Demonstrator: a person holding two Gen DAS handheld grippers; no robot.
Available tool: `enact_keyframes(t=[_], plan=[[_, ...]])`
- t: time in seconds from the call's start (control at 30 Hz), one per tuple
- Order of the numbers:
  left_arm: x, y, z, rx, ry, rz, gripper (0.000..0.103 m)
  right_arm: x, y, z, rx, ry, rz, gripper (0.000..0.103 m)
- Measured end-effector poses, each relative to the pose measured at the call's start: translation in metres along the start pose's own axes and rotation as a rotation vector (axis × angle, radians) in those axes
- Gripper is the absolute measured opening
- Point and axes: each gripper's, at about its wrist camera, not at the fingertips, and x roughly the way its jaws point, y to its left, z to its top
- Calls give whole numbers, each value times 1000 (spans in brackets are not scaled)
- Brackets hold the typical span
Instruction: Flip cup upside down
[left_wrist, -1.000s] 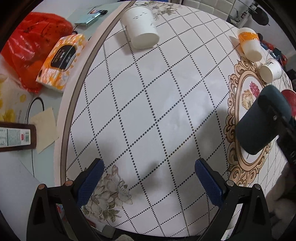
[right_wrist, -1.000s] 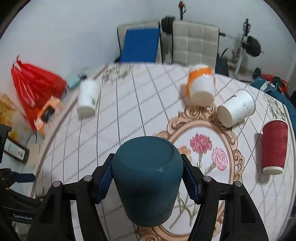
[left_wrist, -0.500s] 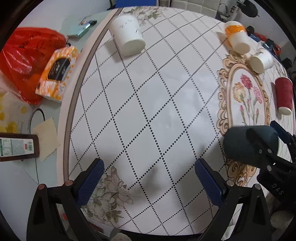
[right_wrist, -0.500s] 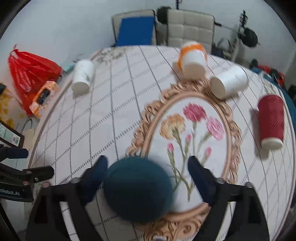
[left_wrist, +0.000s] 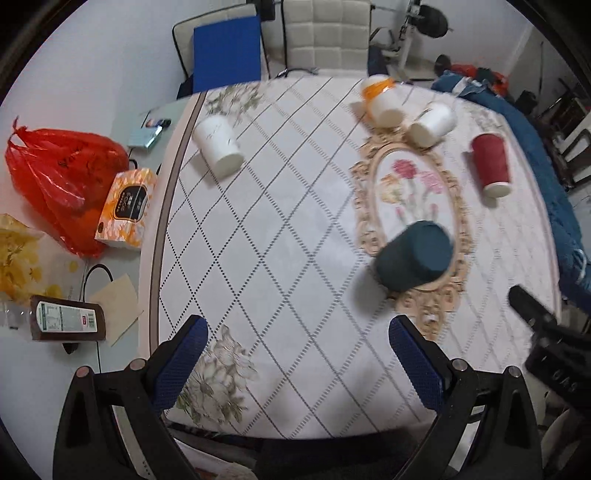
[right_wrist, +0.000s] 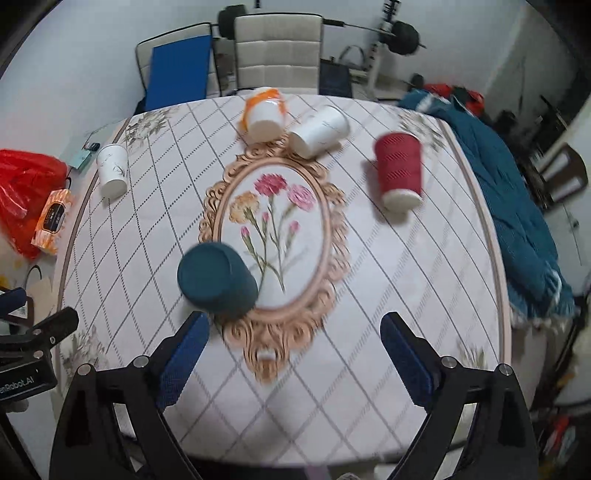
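Observation:
A dark teal cup (left_wrist: 415, 256) stands upside down on the round table, on the near left edge of the gold oval flower frame; it also shows in the right wrist view (right_wrist: 216, 282). My right gripper (right_wrist: 293, 360) is open and empty, above the table's near edge, behind and right of the teal cup. My left gripper (left_wrist: 297, 363) is open and empty over the near left part of the table. Other cups also stand upside down: a white one (left_wrist: 218, 146) (right_wrist: 112, 170), an orange-banded one (left_wrist: 380, 99) (right_wrist: 264, 112), a second white one (left_wrist: 432, 123) (right_wrist: 319, 129), a red one (left_wrist: 491, 164) (right_wrist: 400, 171).
The table (left_wrist: 277, 229) has a white diamond-pattern cloth. Left of it lie a red plastic bag (left_wrist: 62, 177), an orange tissue box (left_wrist: 125, 208) and a brown packet (left_wrist: 68, 323). A blue cloth (right_wrist: 517, 206) hangs at the right rim. Chairs (right_wrist: 277, 55) stand behind.
My right gripper has opened, let go of the teal cup upside down on the table, and drawn back. My left gripper has risen and tilted up.

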Motion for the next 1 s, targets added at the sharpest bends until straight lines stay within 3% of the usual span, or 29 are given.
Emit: enact_keyframes(t=[0.23,0.6,1.0], plan=[[-59,-27,-19,4,-74,-12,101,-71,-21,-26,32,-71,-26,96],[-161,-48,-58,-42,-196,12,101,-193,-54,-57,21,-191,49,96],[-220,-52,-85,-93,-250,15,101,-284,-68,-84,-5,-287,75,96]])
